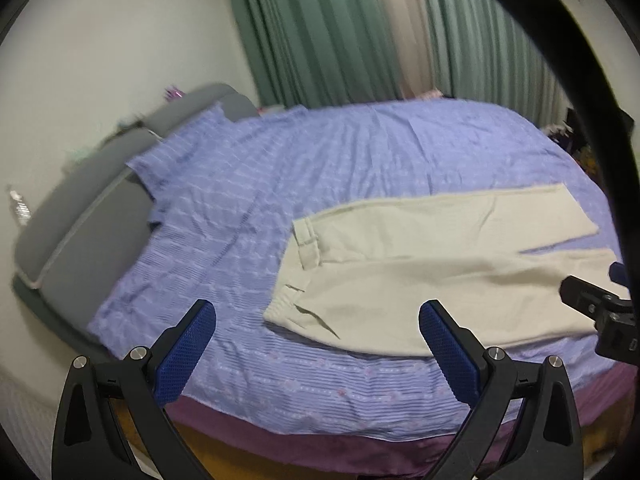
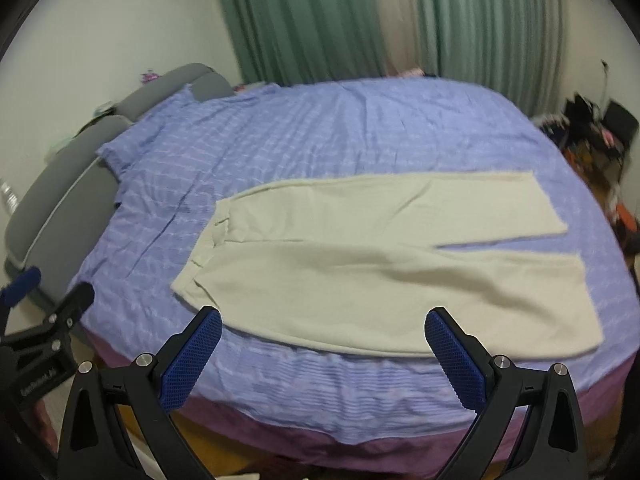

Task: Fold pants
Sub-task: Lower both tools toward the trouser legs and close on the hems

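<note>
Cream pants (image 1: pixel 436 268) lie flat on the blue striped bedspread (image 1: pixel 280 184), waistband to the left and both legs stretched to the right. They also show in the right wrist view (image 2: pixel 384 264). My left gripper (image 1: pixel 316 312) is open and empty, hovering over the bed's near edge just short of the waistband corner. My right gripper (image 2: pixel 323 320) is open and empty, hovering over the near edge of the near leg. The right gripper's body shows at the right edge of the left wrist view (image 1: pixel 600 312); the left gripper's body shows at the left edge of the right wrist view (image 2: pixel 44 320).
A grey padded headboard (image 1: pixel 92 216) runs along the bed's left side by a white wall. Green curtains (image 2: pixel 320 20) hang behind the bed. Clutter (image 2: pixel 592 140) sits on the floor at the far right. A purple sheet (image 2: pixel 320 436) hangs along the near edge.
</note>
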The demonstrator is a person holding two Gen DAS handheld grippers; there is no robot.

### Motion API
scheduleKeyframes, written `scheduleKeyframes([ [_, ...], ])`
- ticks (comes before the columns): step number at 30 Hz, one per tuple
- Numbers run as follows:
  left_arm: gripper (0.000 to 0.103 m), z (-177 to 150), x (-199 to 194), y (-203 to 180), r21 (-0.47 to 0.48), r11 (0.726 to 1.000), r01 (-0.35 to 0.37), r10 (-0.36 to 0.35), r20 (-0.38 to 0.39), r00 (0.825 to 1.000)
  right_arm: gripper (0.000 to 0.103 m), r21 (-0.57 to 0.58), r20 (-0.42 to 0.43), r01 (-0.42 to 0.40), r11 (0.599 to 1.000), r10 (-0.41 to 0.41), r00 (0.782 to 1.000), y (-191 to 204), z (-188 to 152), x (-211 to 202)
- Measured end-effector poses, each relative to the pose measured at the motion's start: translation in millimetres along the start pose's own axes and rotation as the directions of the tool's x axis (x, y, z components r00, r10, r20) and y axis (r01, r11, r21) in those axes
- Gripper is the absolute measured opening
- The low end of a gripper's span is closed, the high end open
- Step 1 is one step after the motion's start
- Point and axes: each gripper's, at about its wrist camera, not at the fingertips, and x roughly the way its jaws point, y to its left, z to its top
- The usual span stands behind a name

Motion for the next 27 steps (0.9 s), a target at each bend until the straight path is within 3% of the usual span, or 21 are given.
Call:
scheduleKeyframes([
  [6, 0.103, -12, 84, 27, -0.012, 0.998, 0.065, -0.066, -0.148, 0.987, 0.102, 0.116, -0.116, 0.053, 0.992, -0.039, 0.992, 32, -9, 81],
  [12, 0.103, -37, 162, 37, -0.027, 0.999, 0.047, -0.052, -0.251, 0.967, 0.102, 0.145, -0.250, 0.082, 0.986, -0.043, 0.967, 38, -33, 151],
  [18, 0.103, -57, 223, 35, -0.082, 0.993, 0.089, -0.112, -0.346, 0.932, 0.102, 0.202, -0.305, 0.123, 0.972, -0.057, 0.951, 30, -51, 196],
  [22, 0.102, -72, 260, 33, -0.112, 0.991, 0.071, -0.112, -0.415, 0.903, 0.101, 0.212, -0.356, 0.142, 0.967, -0.059, 0.933, 25, -67, 227],
  [27, 0.102, -79, 289, 32, -0.119, 0.990, 0.078, -0.124, -0.446, 0.886, 0.100, 0.249, -0.401, 0.163, 0.955, -0.052, 0.915, 14, -76, 256],
])
